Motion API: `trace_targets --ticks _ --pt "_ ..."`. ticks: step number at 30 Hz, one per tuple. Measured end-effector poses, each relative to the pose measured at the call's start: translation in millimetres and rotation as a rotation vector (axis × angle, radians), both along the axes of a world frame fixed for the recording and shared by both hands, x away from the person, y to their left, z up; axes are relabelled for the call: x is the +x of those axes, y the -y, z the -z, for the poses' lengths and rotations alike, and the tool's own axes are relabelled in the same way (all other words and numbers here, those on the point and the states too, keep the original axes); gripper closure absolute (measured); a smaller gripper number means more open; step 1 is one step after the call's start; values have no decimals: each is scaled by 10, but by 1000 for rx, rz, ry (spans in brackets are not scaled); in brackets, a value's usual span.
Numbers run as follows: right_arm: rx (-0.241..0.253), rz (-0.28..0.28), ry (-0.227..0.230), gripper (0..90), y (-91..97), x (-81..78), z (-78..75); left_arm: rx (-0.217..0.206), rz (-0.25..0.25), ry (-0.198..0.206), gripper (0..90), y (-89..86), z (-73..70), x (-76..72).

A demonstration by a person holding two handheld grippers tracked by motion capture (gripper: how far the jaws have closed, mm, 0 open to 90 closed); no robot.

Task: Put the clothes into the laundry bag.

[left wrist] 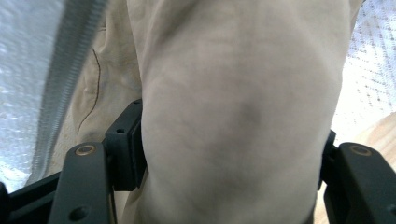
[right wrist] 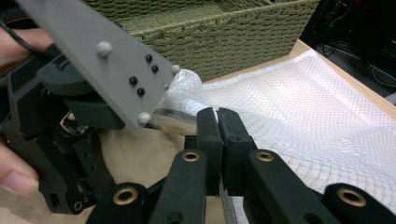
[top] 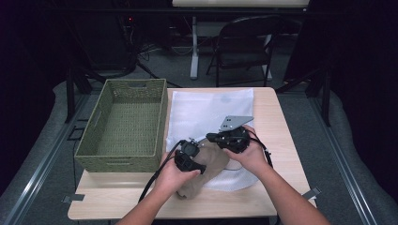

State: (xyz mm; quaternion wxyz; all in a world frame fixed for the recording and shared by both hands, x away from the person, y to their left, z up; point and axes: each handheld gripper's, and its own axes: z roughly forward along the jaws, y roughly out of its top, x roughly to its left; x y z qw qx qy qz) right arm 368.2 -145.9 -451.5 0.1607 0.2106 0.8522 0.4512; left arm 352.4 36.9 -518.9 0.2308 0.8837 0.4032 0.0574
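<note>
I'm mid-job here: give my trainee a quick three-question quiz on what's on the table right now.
1. True or false: the beige cloth lies inside the green woven basket.
2. What does the right claw pinch? A) the basket's rim B) the white mesh bag C) a cable
3. Fill in: the left claw has the ___ between its jaws.
Key: 1 false, the basket holds nothing and the cloth sits at the bag's near end; 2 B; 3 beige cloth.
</note>
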Motion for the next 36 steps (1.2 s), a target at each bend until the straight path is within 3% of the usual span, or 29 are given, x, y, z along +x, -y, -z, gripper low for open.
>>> trace_targets --ticks 6,10,20,24,29,36 --pt "-2 1 0 880 -8 -2 5 -31 -5 26 335 -43 52 -28" --pt "-5 2 0 880 -15 -4 9 -30 4 42 333 -51 73 -35" --pt "-3 8 -8 880 -3 -5 45 -63 13 22 311 -94 84 -25" --pt "0 8 -9 879 -2 -3 48 -73 7 -6 266 -89 81 -18" --pt "-6 6 -11 879 -11 -2 59 -82 9 -6 232 -94 51 -38" --pt "-5 8 -15 879 -2 10 72 -106 21 56 222 -135 -59 -132"
